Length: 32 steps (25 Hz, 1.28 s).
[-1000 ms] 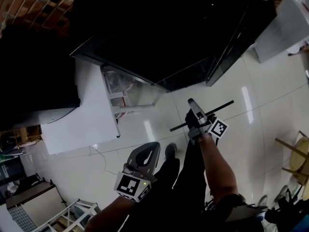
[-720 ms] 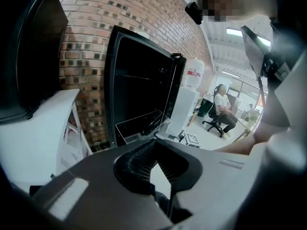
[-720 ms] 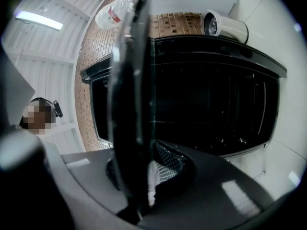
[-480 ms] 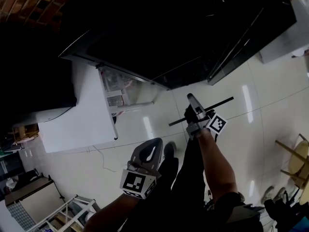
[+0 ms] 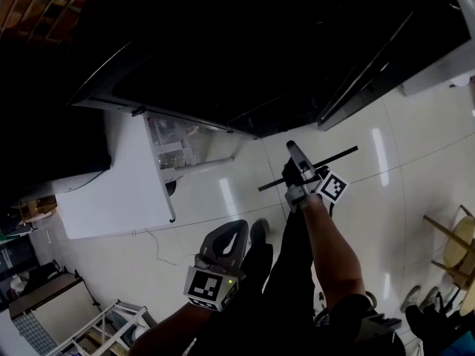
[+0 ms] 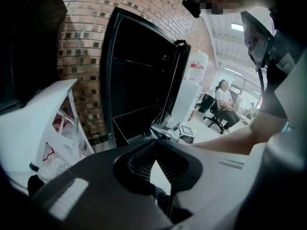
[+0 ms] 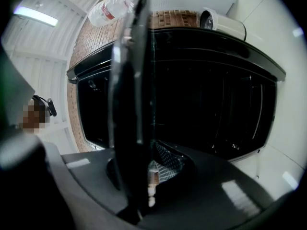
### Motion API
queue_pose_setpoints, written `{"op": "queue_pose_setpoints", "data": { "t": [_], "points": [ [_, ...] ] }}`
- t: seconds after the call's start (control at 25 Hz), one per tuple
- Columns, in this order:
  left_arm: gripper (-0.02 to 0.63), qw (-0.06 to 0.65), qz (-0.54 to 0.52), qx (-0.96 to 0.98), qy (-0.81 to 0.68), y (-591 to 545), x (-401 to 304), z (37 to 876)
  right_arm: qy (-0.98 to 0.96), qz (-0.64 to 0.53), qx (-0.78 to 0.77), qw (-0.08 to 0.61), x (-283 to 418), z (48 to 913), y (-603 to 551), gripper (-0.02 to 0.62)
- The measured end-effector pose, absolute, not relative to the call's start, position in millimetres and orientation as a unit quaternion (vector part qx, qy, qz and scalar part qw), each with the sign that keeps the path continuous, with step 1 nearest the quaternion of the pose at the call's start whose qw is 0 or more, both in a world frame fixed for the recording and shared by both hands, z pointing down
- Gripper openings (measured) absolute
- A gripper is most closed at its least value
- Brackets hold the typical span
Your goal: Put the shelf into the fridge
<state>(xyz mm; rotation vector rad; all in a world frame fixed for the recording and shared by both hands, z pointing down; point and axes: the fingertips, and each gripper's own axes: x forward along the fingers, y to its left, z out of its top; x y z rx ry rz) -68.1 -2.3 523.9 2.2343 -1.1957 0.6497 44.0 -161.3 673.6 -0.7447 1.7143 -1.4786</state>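
Note:
The shelf [image 5: 308,167] shows edge-on as a dark bar over the pale floor in the head view. My right gripper [image 5: 295,160] is shut on it near its middle. In the right gripper view the shelf [image 7: 129,104] is a dark upright band between the jaws. The black fridge [image 5: 245,50] stands open just beyond it, its inside dark [image 7: 211,90]. The fridge's white door [image 5: 119,176] is swung out to the left. My left gripper [image 5: 225,245] hangs lower left, shut with nothing in it, and its tips meet [image 6: 154,145].
The door's bins [image 5: 174,150] hold clear packets. A white cabinet [image 5: 445,58] stands to the right of the fridge. A wooden chair [image 5: 453,236] is at the right edge, and a white rack [image 5: 104,328] is at the lower left. A water dispenser [image 6: 194,80] and a seated person [image 6: 225,107] are further back.
Both grippers have sunk a little. The right one keeps its hold on the shelf. The fridge and its door have slid left in the head view.

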Motion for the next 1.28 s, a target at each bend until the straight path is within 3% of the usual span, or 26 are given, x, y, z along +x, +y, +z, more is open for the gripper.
{"op": "queue_pose_setpoints", "data": {
  "t": [1.28],
  "points": [
    [-0.006, 0.292, 0.258, 0.791, -0.471, 13, -88, 542, 0.640, -0.581, -0.326, 0.384, 26, 698, -214, 0.017]
  ]
}}
